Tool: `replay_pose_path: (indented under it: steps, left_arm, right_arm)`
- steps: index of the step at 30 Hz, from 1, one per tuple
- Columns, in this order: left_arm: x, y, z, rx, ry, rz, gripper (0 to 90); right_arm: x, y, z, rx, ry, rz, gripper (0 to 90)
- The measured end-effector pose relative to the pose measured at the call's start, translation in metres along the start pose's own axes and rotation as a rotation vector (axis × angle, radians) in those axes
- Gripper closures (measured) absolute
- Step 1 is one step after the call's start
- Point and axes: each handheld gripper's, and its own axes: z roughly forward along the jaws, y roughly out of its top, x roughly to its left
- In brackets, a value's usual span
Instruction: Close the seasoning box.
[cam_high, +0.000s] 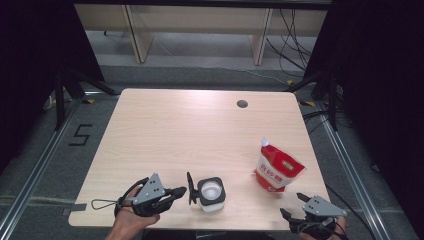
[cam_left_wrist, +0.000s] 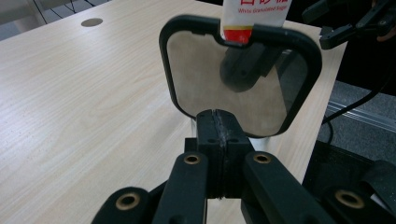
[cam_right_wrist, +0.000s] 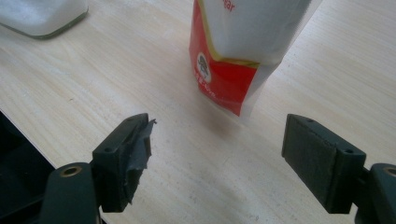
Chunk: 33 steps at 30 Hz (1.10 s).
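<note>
One light wooden table, bare but for two items near the person's edge. One red-and-white stand-up pouch of granulated sugar stands upright toward the right side, spout up, apart from everything else. One small square container, black rim with white contents, sits near the front edge left of centre; its one hinged lid, a dark-framed smoky panel, stands raised on edge at the container's left side. Two grippers. The left gripper lies level and points right, its jaws pressed together on the lower edge of that lid; the left gripper view shows the pads meeting on the frame with no gap. The right gripper hangs by the front right corner with its jaws spread wide and nothing between them, aimed at the pouch, which stands near but untouched. Judged step: the container is being opened and steadied by its lid, ahead of bringing the sugar over. The next move likely calls for the right gripper to advance and close on the pouch body, firmly enough to lift it yet not so hard that the soft sides buckle, while the left keeps the lid back, clear of the opening.
</note>
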Motion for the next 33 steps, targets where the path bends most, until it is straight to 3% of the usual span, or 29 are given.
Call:
replay_pose_path:
  steps: [3,5,7,10,11,14,20,26,29,33]
  left_arm:
    - [-0.001,0.004,0.001,-0.008,-0.004,0.010,88.6]
    - [-0.002,0.007,0.001,-0.009,-0.001,-0.003,88.6]
    - [-0.001,0.010,0.001,-0.011,0.000,0.024,88.6]
    - [-0.002,0.013,0.001,-0.012,0.009,0.022,88.7]
    - [0.000,0.015,0.000,-0.007,0.007,0.049,88.7]
    - [-0.001,0.017,0.000,-0.011,0.016,0.033,88.7]
    - [-0.004,0.024,0.003,0.001,0.025,0.079,88.8]
    - [-0.008,0.032,0.014,0.009,-0.001,0.096,88.7]
    - [-0.010,0.036,0.017,0.024,-0.008,0.126,88.4]
    - [-0.012,0.040,0.018,0.016,-0.006,0.131,88.2]
  right_arm:
    - [0.000,0.000,0.000,-0.001,0.008,0.008,25.2]
    - [0.000,0.000,0.000,0.004,0.021,0.012,25.2]
    - [0.000,0.000,0.000,0.003,0.022,0.016,25.2]
    - [-0.001,0.000,0.000,-0.008,0.010,0.011,25.2]
    - [0.000,0.000,0.001,-0.011,0.023,0.014,25.2]
    - [0.000,0.000,0.000,-0.002,0.024,0.013,25.2]
    - [-0.001,0.000,0.000,-0.008,0.016,0.012,25.2]
    - [-0.001,0.000,0.000,-0.015,0.006,0.016,25.2]
    - [0.000,0.000,0.001,-0.005,0.030,0.023,25.2]
    - [0.000,0.000,0.001,-0.006,0.032,0.023,25.2]
